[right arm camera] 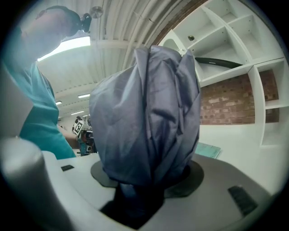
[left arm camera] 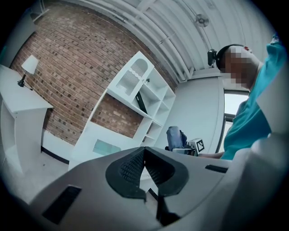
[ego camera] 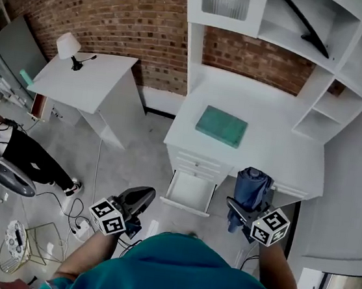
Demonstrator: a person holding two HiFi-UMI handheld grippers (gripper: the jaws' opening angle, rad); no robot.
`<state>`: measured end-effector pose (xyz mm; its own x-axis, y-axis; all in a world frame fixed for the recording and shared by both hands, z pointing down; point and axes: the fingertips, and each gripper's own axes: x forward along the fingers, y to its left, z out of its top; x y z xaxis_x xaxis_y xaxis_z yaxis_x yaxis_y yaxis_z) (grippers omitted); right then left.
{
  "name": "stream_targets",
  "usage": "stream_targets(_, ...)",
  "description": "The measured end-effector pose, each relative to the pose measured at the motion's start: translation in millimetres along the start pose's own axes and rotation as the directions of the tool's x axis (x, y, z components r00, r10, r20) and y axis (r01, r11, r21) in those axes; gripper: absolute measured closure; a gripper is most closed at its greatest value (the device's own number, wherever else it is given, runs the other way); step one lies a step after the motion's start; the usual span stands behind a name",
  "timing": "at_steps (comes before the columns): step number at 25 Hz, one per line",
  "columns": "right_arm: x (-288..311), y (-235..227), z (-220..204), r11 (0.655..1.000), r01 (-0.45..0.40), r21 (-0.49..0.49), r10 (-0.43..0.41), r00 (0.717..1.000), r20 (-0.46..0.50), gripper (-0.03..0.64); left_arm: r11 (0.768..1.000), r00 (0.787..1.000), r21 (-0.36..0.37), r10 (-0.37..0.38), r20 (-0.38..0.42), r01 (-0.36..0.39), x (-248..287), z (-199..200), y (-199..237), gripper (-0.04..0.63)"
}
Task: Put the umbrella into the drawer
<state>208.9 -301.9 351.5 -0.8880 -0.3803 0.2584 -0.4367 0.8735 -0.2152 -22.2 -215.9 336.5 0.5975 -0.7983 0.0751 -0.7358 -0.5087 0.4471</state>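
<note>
A folded blue-grey umbrella (ego camera: 253,184) stands upright between the jaws of my right gripper (ego camera: 247,206), which is shut on it just in front of the white desk (ego camera: 268,154). In the right gripper view the umbrella (right arm camera: 149,117) fills the middle and hides the jaw tips of the right gripper (right arm camera: 149,178). The desk's drawer (ego camera: 188,191) is pulled open, to the left of the umbrella, and looks empty. My left gripper (ego camera: 137,199) is lower left of the drawer. The left gripper (left arm camera: 144,155) is shut and holds nothing. The umbrella (left arm camera: 175,137) also shows far off in that view.
A teal book (ego camera: 221,126) lies on the desk top. A long black thing (ego camera: 308,24) rests on the hutch shelf. A white side table (ego camera: 86,86) with a lamp (ego camera: 68,47) stands at the left. Cables (ego camera: 77,216) and another person's legs (ego camera: 35,159) are on the floor at the left.
</note>
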Motion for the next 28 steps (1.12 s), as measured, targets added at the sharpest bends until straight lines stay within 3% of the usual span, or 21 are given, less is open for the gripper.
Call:
stream_targets(5, 22.5, -22.8, -13.5, 1.000, -0.013, -0.021, 0.012, 0.999, -0.032, 0.374, 1.000, 0.999, 0.016, -0.005, -0.036, 0.006, 27.6, -3.7, 19.7, 0.581)
stream_targets(12, 52.7, -30.9, -22.2, 1.000, 0.029, -0.003, -0.029, 0.997, -0.077, 0.374, 0.997, 0.995, 0.029, -0.070, -0.074, 0.073, 47.3, -13.5, 55.9, 0.581)
stream_targets(20, 107.7, -38.7, -36.7, 0.996, 0.075, -0.053, -0.084, 0.979, -0.188, 0.374, 0.995, 0.984, 0.021, -0.096, -0.149, 0.100, 54.7, -31.4, 117.7, 0.581)
stream_targets(28, 182.4, -47.3, -109.8, 0.999, 0.018, -0.045, -0.032, 0.944, -0.329, 0.374, 0.998, 0.974, -0.029, -0.062, -0.220, 0.057, 58.1, -95.0, 181.6, 0.581)
